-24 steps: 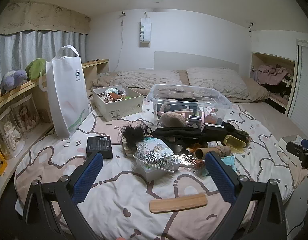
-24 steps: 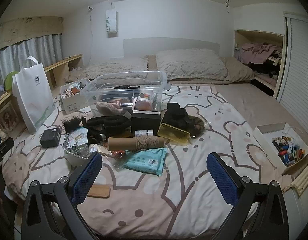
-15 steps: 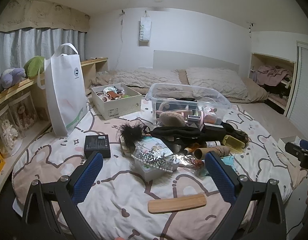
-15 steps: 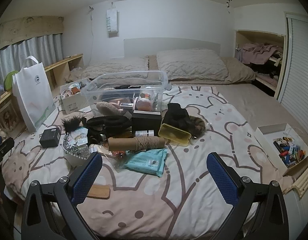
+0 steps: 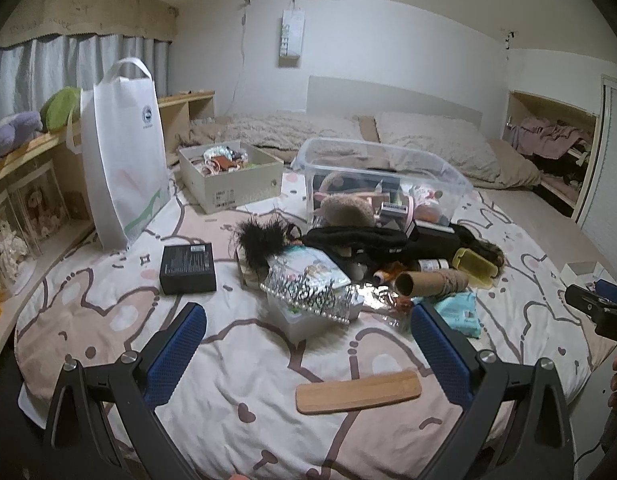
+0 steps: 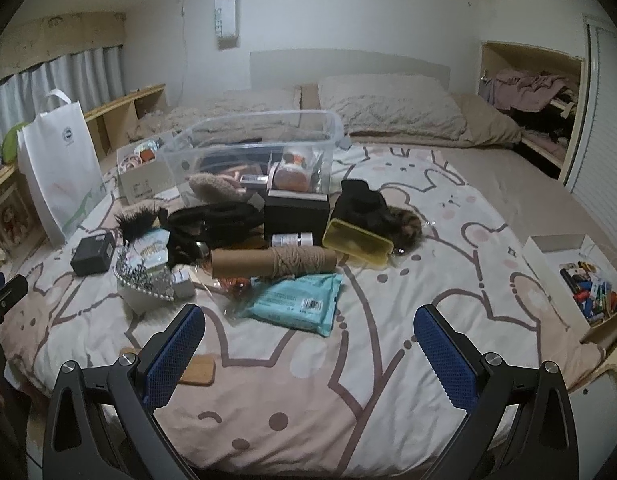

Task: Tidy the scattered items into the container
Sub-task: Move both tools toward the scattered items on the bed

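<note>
A clear plastic bin (image 5: 382, 178) (image 6: 254, 152) stands mid-bed with several items inside. In front lies a scatter: black box (image 5: 187, 268), silver tiara (image 5: 308, 294), cardboard tube (image 6: 270, 262), teal packet (image 6: 296, 300), yellow case (image 6: 356, 242), black feather puff (image 5: 260, 238), wooden comb (image 5: 358, 392). My left gripper (image 5: 308, 340) is open and empty above the near bed edge, just short of the tiara. My right gripper (image 6: 308, 344) is open and empty, near the teal packet.
A white tote bag (image 5: 122, 156) stands at the left by a wooden shelf (image 5: 24, 148). A beige box of trinkets (image 5: 228, 178) sits behind it. A white box of small items (image 6: 576, 280) lies at the bed's right edge. Pillows (image 6: 388, 112) lie at the back.
Both grippers have shifted slightly forward toward the pile; the items look a little closer. Nothing was taken hold of.
</note>
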The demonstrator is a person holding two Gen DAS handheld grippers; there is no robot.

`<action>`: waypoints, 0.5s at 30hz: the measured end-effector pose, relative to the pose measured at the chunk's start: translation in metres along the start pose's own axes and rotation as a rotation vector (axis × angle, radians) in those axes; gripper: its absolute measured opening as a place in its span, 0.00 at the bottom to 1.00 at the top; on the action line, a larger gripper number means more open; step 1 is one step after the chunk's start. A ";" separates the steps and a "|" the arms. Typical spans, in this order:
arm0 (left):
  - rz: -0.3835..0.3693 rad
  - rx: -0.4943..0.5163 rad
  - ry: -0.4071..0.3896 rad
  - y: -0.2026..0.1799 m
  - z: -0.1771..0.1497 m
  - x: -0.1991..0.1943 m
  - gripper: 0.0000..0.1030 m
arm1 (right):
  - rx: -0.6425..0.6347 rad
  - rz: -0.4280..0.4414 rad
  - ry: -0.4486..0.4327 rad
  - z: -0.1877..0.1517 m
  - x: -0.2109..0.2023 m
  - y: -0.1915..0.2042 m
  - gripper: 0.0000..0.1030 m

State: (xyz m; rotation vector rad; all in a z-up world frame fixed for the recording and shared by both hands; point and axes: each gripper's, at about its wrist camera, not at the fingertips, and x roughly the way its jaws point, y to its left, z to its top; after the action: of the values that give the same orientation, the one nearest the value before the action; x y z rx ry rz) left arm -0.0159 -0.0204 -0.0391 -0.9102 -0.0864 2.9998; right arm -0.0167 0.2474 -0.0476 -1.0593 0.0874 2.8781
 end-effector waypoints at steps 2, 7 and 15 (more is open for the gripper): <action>-0.005 -0.002 0.020 0.002 -0.004 0.006 1.00 | -0.001 0.000 0.018 -0.002 0.007 0.001 1.00; -0.047 -0.012 0.054 0.006 -0.017 0.021 1.00 | 0.000 0.009 0.062 -0.006 0.023 0.004 1.00; -0.130 -0.047 0.101 0.010 -0.035 0.052 1.00 | 0.006 0.020 0.126 -0.013 0.050 0.008 1.00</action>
State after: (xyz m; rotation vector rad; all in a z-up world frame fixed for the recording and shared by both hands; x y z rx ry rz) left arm -0.0395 -0.0272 -0.0976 -1.0166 -0.2082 2.8390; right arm -0.0469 0.2413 -0.0893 -1.2450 0.1149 2.8244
